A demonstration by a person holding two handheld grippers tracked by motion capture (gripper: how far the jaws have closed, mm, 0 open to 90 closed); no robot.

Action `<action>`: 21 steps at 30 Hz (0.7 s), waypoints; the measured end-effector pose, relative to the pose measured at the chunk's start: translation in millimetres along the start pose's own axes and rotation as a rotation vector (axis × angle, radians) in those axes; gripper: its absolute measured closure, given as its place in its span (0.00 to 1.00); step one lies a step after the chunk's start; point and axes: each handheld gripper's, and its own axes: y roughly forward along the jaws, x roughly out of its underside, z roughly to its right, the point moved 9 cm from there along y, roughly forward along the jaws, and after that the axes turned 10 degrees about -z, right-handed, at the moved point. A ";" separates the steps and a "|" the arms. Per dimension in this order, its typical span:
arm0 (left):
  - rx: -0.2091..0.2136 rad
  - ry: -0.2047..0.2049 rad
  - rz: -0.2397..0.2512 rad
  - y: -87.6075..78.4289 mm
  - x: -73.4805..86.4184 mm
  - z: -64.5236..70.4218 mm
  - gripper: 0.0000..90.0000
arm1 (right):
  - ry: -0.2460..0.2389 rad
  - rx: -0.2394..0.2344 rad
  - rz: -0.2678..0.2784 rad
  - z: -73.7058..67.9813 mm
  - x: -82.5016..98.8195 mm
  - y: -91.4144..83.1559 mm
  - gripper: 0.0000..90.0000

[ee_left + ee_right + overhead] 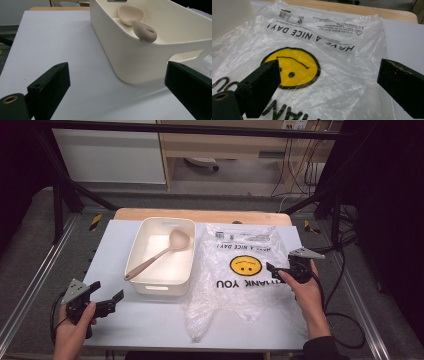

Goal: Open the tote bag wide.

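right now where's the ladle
In the high view the ladle lies inside the cream bin left of the plastic bag, bowl at the far end, handle resting on the bin's near-left rim.

A lab or test workspace is showing here: a black metal frame [60, 185] is surrounding the pale surface [115, 245], cables [295, 165] are hanging by the wall behind, and hazard-striped tape [95, 221] is marking the floor.
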 end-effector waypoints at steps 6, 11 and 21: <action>-0.003 -0.007 -0.004 0.7 0.9 -0.8 0.07 | 0.032 0.042 0.013 21.3 -8.2 -0.1 0.07; -0.009 -0.006 -0.009 1.2 1.9 -1.8 0.07 | 0.042 0.076 -0.001 41.9 -8.2 3.5 0.11; -0.023 -0.020 -0.008 0.7 2.8 -5.2 0.07 | 0.076 0.086 -0.045 66.4 8.4 11.9 0.22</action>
